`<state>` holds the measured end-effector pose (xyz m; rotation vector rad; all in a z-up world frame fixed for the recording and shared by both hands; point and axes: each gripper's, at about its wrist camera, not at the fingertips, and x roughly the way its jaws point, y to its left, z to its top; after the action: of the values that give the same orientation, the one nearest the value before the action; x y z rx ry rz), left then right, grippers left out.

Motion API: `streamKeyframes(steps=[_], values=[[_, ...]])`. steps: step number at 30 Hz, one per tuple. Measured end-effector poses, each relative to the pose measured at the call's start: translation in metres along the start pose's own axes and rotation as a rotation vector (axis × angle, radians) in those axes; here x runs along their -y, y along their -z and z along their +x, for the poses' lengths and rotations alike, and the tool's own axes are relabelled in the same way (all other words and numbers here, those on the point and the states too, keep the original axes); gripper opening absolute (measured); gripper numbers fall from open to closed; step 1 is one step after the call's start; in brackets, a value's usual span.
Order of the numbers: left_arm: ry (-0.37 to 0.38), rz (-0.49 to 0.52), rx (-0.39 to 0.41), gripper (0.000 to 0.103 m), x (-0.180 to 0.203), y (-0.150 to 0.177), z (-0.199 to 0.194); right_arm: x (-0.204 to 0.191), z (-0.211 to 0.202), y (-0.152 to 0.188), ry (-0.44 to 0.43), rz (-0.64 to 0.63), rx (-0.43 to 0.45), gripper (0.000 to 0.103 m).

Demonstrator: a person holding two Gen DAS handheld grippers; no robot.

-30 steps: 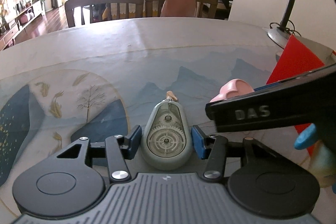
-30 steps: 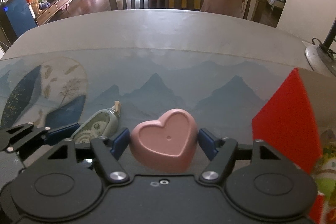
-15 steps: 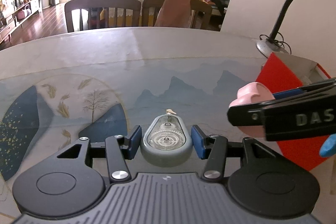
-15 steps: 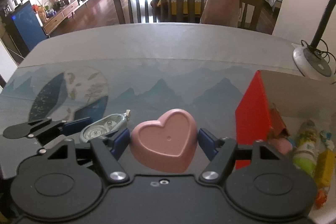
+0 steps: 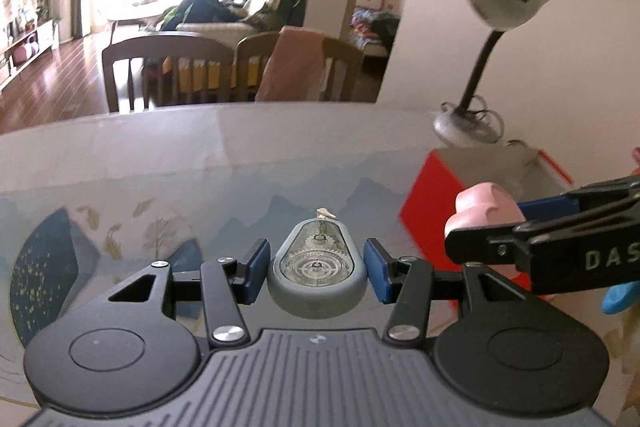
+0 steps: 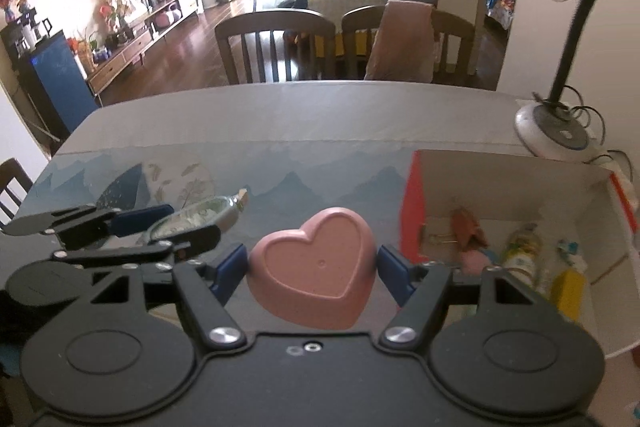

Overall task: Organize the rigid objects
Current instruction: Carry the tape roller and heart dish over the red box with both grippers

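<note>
The left gripper (image 5: 316,269) pinches a grey correction-tape dispenser (image 5: 317,269) across its flat sides, its blue pads (image 5: 256,265) pressed on the broad rounded end while the narrow nose points toward twelve o'clock, clear of the table (image 5: 200,163). The dispenser looks like a light, stiff plastic shell with a clear window over its gears; the smooth curved rim could slip or pivot in the pads, so the wide end, where the hold sits now, seems the sound place to take it. The small tip at the nose looks delicate and is best kept off any hard edge.

The right gripper (image 6: 313,273) clamps a pink heart-shaped dish (image 6: 314,273) across its widest part, one pad on each lobe, hollow side up. It appears rigid, matte and light, possibly ceramic or hard plastic, so chipping on a drop is a fair worry. Its sloping walls could let it squirm upward under pressure.

At about two o'clock from the heart, an open red-sided box (image 6: 412,211) rests on the table with several small items already inside, a likely destination. A desk lamp (image 6: 560,131) stands beyond it.
</note>
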<state>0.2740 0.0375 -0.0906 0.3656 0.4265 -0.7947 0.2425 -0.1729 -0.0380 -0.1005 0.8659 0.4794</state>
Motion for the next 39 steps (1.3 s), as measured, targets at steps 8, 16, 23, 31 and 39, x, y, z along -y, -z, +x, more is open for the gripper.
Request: streamKeyframes(steps=[8,16,23,31,39], values=[[0.043,0.044,0.06,0.05,0.043,-0.016,-0.02,0.036,-0.027,0.005,0.014,0.025,0.037,0.071],[0.072,0.074,0.099,0.05,0.088,-0.028,-0.019,0.082,-0.046,0.017,0.046,0.056,0.057,0.071],[0.097,0.105,0.094,0.05,0.129,-0.034,-0.002,0.131,-0.054,0.031,0.086,0.092,0.048,0.071],[0.122,0.142,0.061,0.05,0.173,-0.04,0.032,0.179,-0.05,0.042,0.133,0.121,0.036,0.071],[0.11,0.167,0.021,0.05,0.207,-0.047,0.078,0.203,-0.035,0.047,0.152,0.104,0.003,0.071]])
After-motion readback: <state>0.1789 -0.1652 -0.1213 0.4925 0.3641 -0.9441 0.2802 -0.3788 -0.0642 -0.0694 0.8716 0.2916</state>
